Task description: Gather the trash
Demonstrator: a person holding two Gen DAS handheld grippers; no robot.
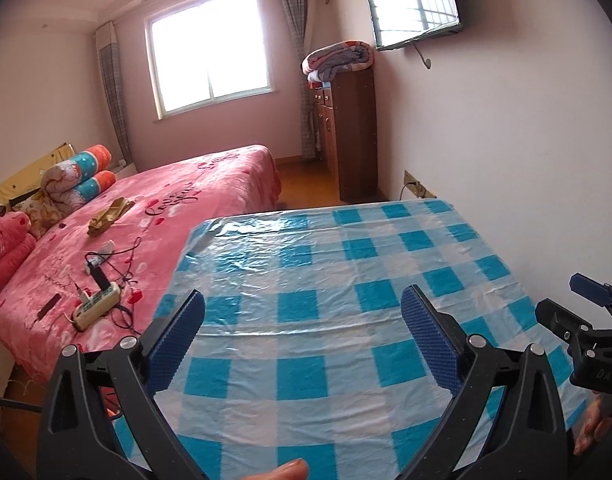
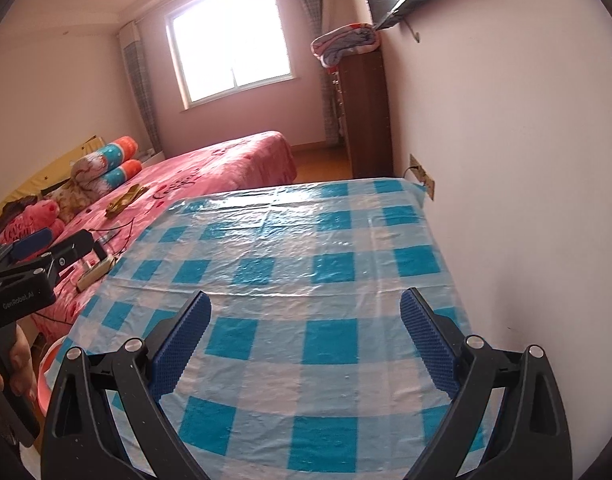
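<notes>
Left gripper [image 1: 301,344] w/ jaws spread wide, nothing between them; right gripper [image 2: 305,344] likewise wide and empty. Both hang over a table w/ blue-and-white checked plastic cloth [image 1: 346,280], set against the wall. No trash shows on the cloth. Left of it, a pink bed [image 1: 177,200] – power strip [image 1: 97,306] w/ cables, and a crumpled gold thing [image 1: 107,216] (maybe a wrapper, too small to tell). Beyond: wood cabinet [image 1: 356,132] w/ folded blanket [image 1: 338,60] on top, window [image 1: 209,50], wall TV [image 1: 412,4].
</notes>
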